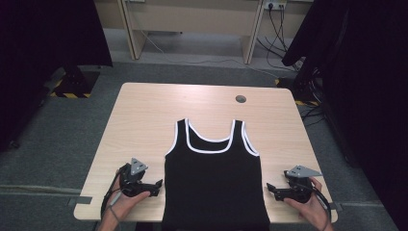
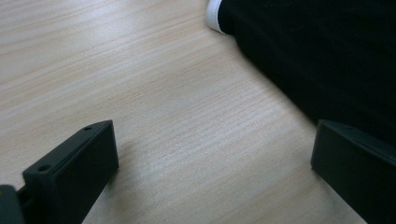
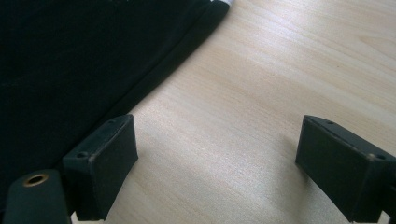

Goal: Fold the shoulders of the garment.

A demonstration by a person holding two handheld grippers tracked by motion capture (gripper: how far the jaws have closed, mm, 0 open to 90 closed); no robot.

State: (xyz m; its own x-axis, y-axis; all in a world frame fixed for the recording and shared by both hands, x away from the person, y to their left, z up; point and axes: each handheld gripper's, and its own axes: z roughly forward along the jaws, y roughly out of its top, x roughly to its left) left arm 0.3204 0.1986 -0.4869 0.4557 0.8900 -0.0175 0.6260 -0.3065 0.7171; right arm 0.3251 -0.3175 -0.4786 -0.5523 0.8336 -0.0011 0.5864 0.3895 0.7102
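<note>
Resting on the tabletop near its front edge, the left gripper and the right gripper both have their jaws spread wide, bare wood between them and nothing held. Each points inward at a side hem of the black tank top, just beside it. White-trimmed, it lies flat at the middle, straps toward the far edge, bottom hem over the front edge.

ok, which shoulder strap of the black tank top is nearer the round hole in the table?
The strap on the right gripper's side; the round hole sits just beyond it, while the other strap lies further left.
</note>
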